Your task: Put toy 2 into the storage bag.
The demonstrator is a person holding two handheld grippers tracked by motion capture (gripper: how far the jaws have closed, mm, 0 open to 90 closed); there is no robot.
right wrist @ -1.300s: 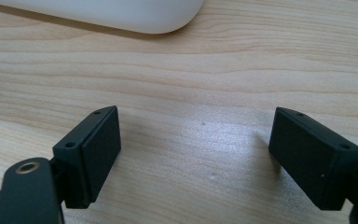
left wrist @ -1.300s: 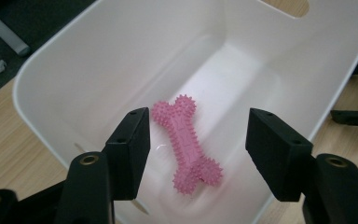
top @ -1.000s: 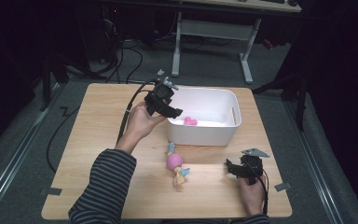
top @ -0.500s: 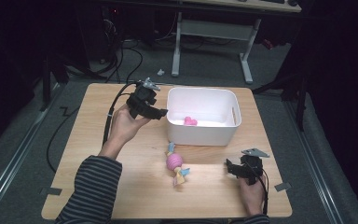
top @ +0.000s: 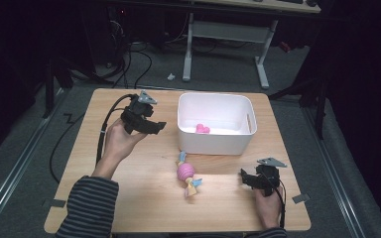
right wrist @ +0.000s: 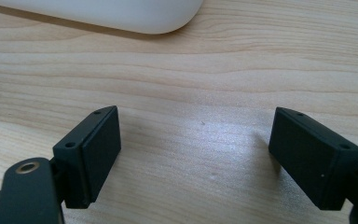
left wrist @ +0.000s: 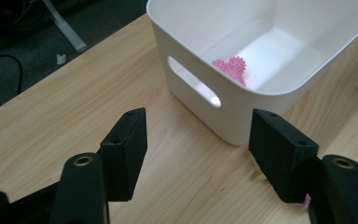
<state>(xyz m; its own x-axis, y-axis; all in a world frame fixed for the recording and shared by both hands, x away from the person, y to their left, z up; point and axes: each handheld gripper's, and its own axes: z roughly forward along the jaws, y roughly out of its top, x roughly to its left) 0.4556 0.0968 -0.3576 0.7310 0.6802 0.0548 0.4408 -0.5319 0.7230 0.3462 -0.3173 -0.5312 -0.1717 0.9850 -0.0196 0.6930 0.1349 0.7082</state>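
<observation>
left gripper (top: 155,126): jaws held apart, empty, left of white bin (top: 215,144) (pink heart (top: 202,129) inside) | right gripper (top: 245,179): jaws apart, empty | pink toy (top: 186,172): laid on table (top: 129,198) between them

A light wooden table (top: 129,198) with rounded corners stands in a dim room, brightly lit from above while everything around it falls into shadow. The floor (top: 218,74) is grey carpet. At twelve o'clock, beyond the table, stands a white desk frame (top: 225,29) with two legs and a crossbar. Black cables (top: 129,59) lie tangled on the floor at eleven o'clock, near dark furniture. A small white scrap (top: 170,77) lies on the carpet beside the frame's left foot.
</observation>
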